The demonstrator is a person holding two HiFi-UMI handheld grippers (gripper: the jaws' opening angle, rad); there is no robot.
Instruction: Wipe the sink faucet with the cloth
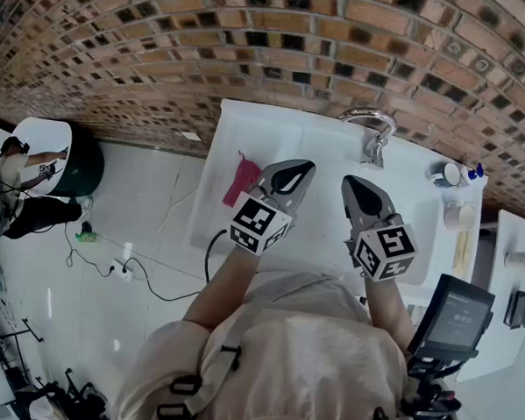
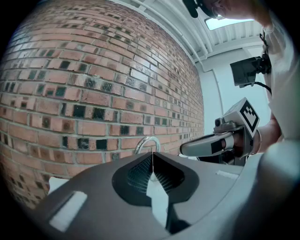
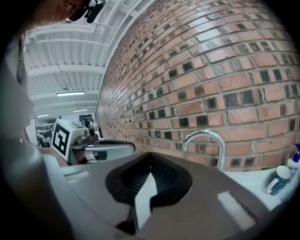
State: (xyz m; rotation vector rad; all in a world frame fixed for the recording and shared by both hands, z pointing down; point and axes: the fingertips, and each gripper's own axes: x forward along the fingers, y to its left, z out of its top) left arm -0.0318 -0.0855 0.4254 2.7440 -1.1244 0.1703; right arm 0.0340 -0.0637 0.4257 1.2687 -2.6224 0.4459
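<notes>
Overhead, head view: a white counter [image 1: 276,126] meets a brick wall [image 1: 165,50]; the tiled floor [image 1: 149,199] at left carries cables [image 1: 145,273]. The cloth [image 1: 242,179] lies at the counter's left, well apart from the faucet [image 1: 372,131]; cups [image 1: 447,174] stand at right. Left gripper view: left gripper [image 2: 152,154] clenched, empty, faucet beyond its tip. Right gripper view: right gripper [image 3: 149,155] clenched, empty, faucet ahead to its right.

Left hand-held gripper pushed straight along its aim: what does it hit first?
Probably the faucet, in line just beyond the shut tips of the left hand-held gripper; depth is unclear.
</notes>
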